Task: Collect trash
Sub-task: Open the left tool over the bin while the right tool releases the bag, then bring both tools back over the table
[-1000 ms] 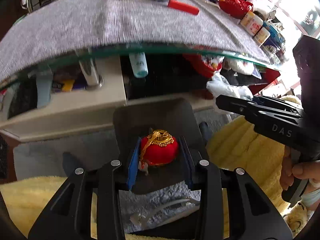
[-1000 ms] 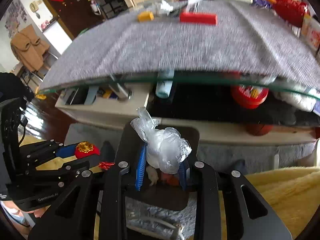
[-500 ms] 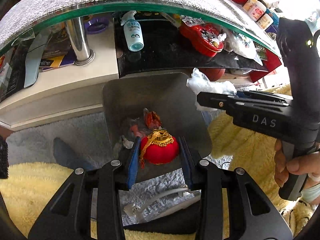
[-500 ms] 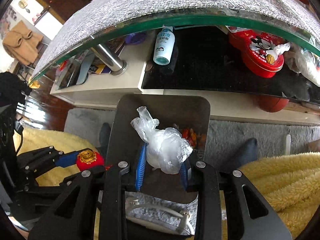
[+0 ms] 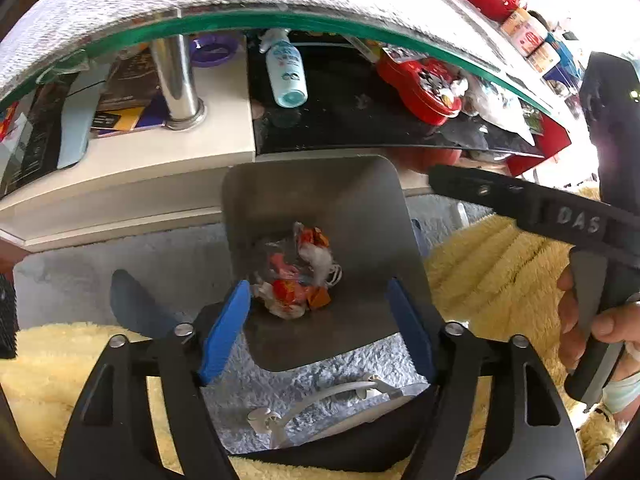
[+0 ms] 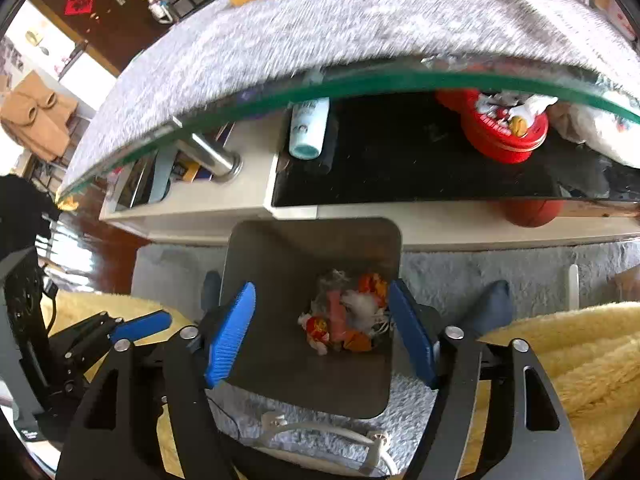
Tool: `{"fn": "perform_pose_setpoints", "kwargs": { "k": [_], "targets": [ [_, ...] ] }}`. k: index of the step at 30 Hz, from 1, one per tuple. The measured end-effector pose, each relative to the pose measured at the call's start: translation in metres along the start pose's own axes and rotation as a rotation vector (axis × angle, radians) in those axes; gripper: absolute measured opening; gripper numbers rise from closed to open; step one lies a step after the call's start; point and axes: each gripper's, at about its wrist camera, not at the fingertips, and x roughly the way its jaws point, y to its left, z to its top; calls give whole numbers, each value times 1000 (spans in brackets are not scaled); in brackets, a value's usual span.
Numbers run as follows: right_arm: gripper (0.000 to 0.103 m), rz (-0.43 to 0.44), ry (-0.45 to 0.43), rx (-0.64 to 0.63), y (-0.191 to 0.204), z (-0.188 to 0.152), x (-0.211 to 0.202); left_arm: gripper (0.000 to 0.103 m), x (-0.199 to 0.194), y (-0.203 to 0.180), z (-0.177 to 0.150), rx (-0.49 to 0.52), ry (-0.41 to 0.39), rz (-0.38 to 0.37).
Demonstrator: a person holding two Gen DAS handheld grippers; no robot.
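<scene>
The trash (image 5: 296, 276) lies heaped at the bottom of the grey bin (image 5: 360, 200), ringed by bare walls. Left gripper (image 5: 320, 320) and right gripper (image 6: 324, 320) hover above its near rim, both spread wide, empty.

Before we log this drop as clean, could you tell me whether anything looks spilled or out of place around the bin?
Nothing stands out. The trash lies in a heap on the bottom of the bin, none on the rug. Left gripper and right gripper both hang open and empty above it.
</scene>
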Motion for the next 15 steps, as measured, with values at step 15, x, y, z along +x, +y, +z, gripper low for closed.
{"fn": "perform_pose_setpoints", "kwargs": {
  "k": [15],
  "targets": [
    [95, -41, -83, 22, -16, 36, -36, 91, -45, 13, 35, -22, -98, 59]
  ]
}}
